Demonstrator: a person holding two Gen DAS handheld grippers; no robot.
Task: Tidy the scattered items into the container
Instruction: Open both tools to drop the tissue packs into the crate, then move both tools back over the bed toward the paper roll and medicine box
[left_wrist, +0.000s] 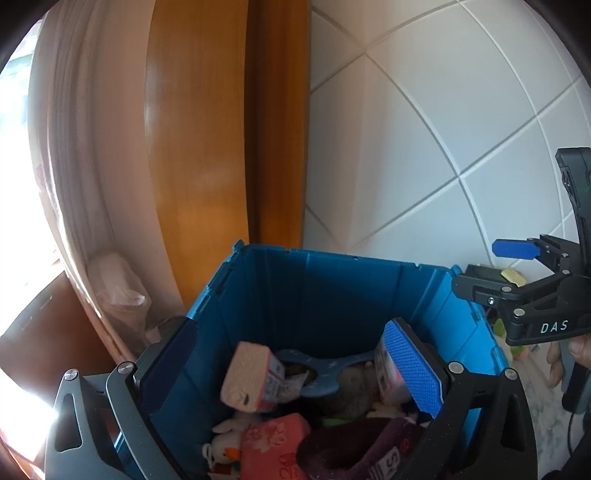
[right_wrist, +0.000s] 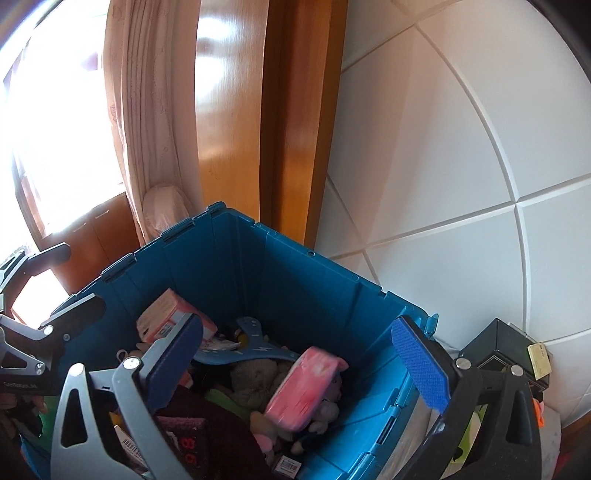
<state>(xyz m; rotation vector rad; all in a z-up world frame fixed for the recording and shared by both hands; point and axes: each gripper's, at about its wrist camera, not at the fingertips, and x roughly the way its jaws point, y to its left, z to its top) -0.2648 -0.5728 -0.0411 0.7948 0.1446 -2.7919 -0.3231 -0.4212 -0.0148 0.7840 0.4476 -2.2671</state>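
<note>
A blue plastic crate (left_wrist: 325, 295) stands open against the wall and holds several items: a pink-and-white box (left_wrist: 251, 376), a blue hanger-like piece (left_wrist: 321, 373), soft toys and dark red cloth (left_wrist: 354, 446). My left gripper (left_wrist: 291, 365) hovers open and empty over the crate. The crate also shows in the right wrist view (right_wrist: 295, 280). My right gripper (right_wrist: 299, 365) is open and empty above it, over a blurred pink box (right_wrist: 303, 387). The right gripper also shows in the left wrist view (left_wrist: 491, 266), at the crate's right rim.
A white tiled wall (left_wrist: 424, 147) is behind the crate, with a wooden door frame (left_wrist: 273, 129) and a pink curtain (right_wrist: 147, 129) to the left. A black box (right_wrist: 506, 343) and other items sit on the floor to the crate's right.
</note>
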